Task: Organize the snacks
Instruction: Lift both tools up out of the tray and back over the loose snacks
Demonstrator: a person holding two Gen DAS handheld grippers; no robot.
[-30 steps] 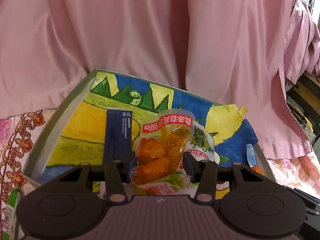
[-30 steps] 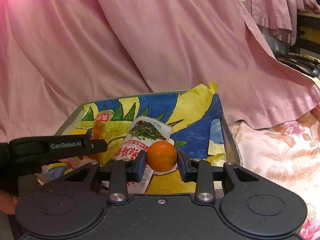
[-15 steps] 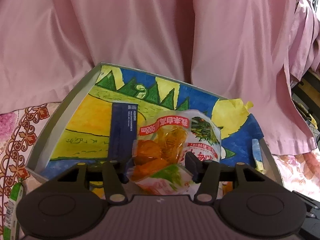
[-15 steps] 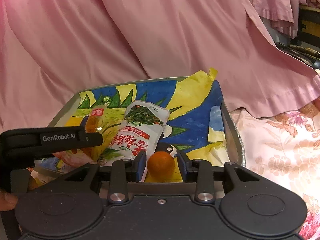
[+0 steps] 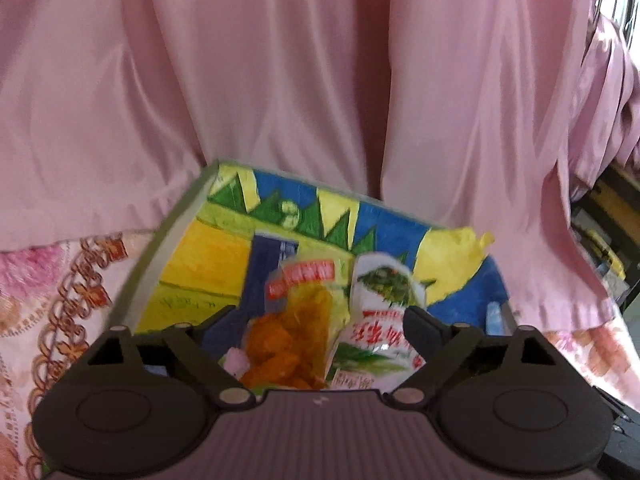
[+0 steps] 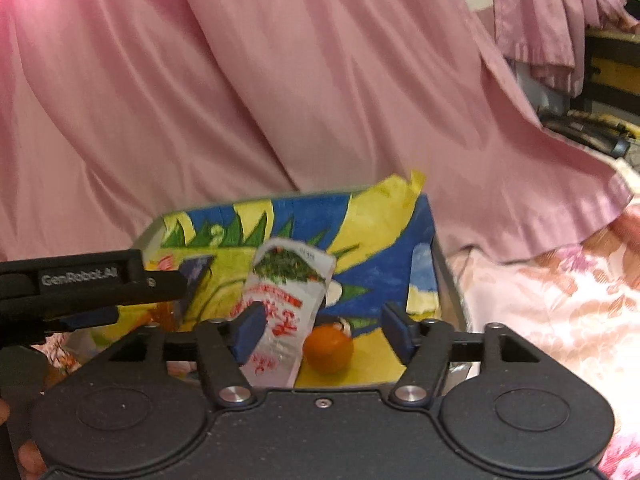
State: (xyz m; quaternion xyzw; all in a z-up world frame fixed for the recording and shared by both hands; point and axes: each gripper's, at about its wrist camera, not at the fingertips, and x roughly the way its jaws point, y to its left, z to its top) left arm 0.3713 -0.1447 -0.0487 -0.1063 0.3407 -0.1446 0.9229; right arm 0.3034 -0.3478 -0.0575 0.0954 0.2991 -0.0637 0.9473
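A grey tray lined with a painted blue, yellow and green sheet holds the snacks. A clear pack of orange snacks lies in it beside a white and green pouch and a dark blue packet. My left gripper is open over the orange pack and holds nothing. In the right wrist view my right gripper is open, and an orange lies free on the tray between its fingers, next to the white pouch.
Pink curtain cloth hangs right behind the tray. A floral tablecloth lies around the tray on both sides. The left gripper's body reaches in at the left of the right wrist view.
Both grippers opened. The left let go of the orange snack pack and the right let go of the orange; both items now lie in the tray. Both grippers drew back a little.
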